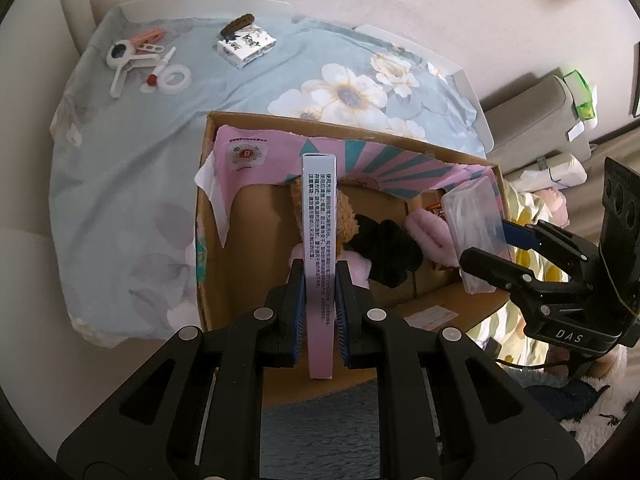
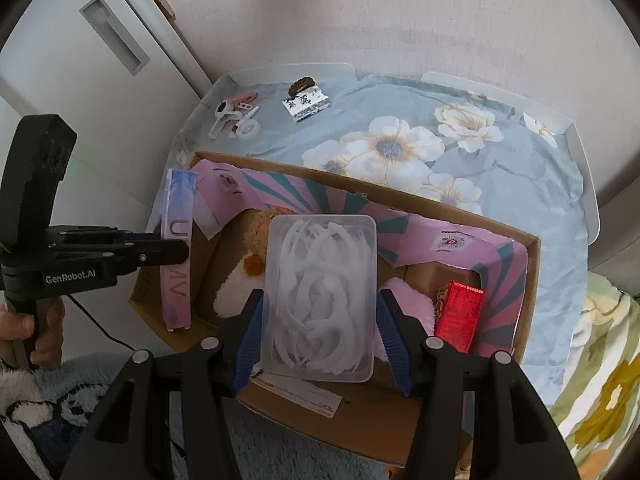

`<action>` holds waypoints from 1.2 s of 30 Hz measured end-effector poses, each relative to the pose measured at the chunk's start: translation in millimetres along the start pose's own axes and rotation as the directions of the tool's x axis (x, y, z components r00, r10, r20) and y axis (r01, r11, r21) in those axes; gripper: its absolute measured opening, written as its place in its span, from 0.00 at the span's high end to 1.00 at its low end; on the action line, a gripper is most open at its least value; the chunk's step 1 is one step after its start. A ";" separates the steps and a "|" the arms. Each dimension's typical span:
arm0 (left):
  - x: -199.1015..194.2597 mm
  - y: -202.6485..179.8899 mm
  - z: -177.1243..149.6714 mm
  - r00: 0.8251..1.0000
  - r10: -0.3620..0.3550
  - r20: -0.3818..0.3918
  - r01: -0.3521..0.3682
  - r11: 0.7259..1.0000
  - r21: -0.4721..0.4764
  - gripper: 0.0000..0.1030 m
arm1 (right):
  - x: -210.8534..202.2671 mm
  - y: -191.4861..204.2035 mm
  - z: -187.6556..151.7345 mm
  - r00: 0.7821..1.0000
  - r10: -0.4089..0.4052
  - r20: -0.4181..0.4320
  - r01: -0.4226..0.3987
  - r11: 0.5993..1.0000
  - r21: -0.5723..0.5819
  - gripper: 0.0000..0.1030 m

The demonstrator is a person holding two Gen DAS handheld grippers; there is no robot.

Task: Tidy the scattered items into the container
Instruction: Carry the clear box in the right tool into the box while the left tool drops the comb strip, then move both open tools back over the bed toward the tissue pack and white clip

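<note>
Cardboard box (image 1: pixel 208 216), two grippers, two held items

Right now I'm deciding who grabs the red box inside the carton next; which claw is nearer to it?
Right. The right claw, holding the clear tub, hangs just beside the red box. The left claw grips the pink box at the carton's opposite end.

Left gripper (image 1: pixel 320 284): black frame, blue ribbed pads, silver round screws, white "GenRobot.AI" marking, black cable. Right gripper (image 2: pixel 320 312): matching black build, "DAS" lettering on its body.
</note>
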State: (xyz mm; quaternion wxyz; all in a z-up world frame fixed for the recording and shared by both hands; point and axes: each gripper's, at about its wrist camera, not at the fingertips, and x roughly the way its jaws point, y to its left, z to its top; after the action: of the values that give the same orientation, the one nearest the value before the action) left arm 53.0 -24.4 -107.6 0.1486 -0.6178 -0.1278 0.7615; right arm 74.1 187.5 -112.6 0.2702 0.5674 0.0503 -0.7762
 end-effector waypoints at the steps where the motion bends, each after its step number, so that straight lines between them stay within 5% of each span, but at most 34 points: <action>1: 0.4 0.3 0.2 1.000 -0.001 -0.009 0.001 1.000 -0.003 0.80 | 0.1 0.6 -0.1 1.000 0.005 0.001 -0.005 1.000 -0.002 0.50; 3: 1.1 2.0 1.8 0.999 0.005 -0.032 -0.006 1.000 -0.025 0.37 | 3.3 3.3 0.2 0.999 0.034 -0.018 -0.034 0.999 -0.011 0.49; 5: -5.8 3.4 2.1 1.000 0.015 0.006 -0.015 1.000 -0.026 0.23 | 10.4 4.9 0.4 0.997 0.045 -0.061 -0.045 0.999 0.002 0.35; 13: -49.2 22.9 13.2 0.986 0.088 0.139 -0.083 0.996 -0.044 0.20 | -9.6 -6.0 5.5 0.999 0.034 0.018 -0.035 0.998 0.057 0.27; 36: -84.1 87.4 58.6 0.963 0.118 0.243 -0.082 0.984 -0.155 0.20 | -9.8 11.1 65.5 0.998 0.032 0.053 -0.029 0.998 -0.050 0.27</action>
State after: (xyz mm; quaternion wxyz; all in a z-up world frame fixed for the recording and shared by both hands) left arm 5.8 -138.0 -52.7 0.0476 -0.5313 -0.1686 0.8289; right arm 25.5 156.5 -78.1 0.2971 0.5402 0.0536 -0.7856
